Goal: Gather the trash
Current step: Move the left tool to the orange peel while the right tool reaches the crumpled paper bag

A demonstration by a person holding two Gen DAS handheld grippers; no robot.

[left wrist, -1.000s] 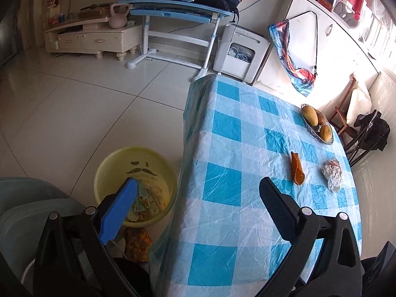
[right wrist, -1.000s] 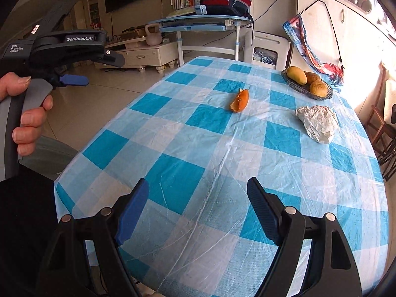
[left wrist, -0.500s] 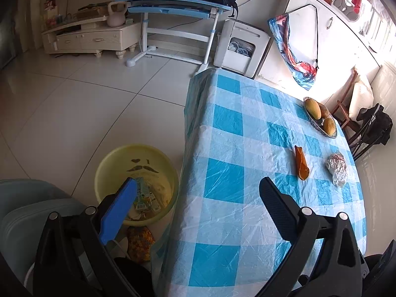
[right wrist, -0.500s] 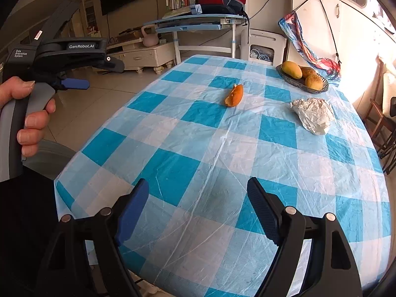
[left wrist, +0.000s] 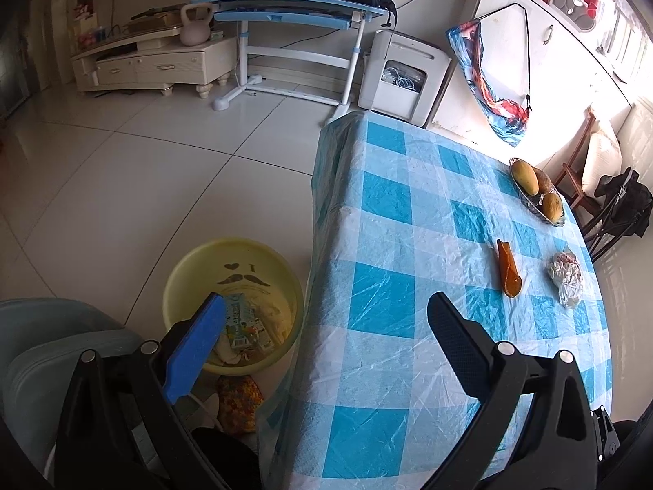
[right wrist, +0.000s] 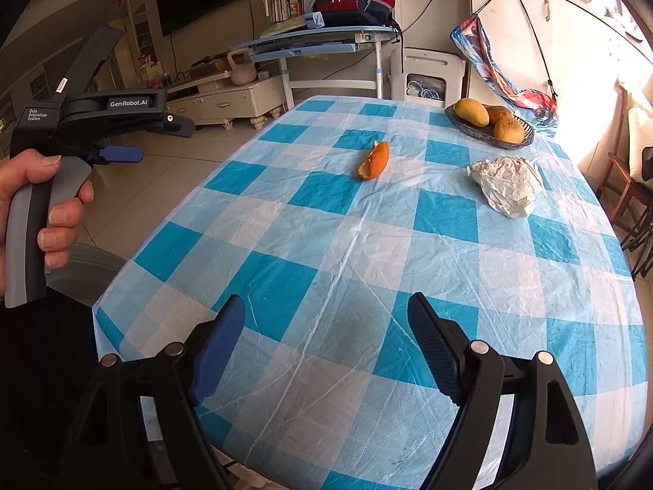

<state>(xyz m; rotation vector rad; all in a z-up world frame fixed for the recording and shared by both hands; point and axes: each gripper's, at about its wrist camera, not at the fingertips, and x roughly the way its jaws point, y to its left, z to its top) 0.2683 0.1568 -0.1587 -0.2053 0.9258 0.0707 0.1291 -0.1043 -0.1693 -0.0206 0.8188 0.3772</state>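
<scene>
My left hand-held gripper (right wrist: 122, 154), marked "GenRobot.AI" and "Data Acquisition System", gapes wide and empty; the right hand-held gripper (right wrist: 326, 343) likewise, above the checkered surface (right wrist: 285, 286).

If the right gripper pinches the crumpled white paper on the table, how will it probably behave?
The crumpled paper shows many creases and loose folds, so it will likely squash rather than stay stiff. It looks thin and hollow, so probably very light; a push may slide it on the glossy tablecloth. It seems unlikely to roll, since its shape is irregular.
</scene>
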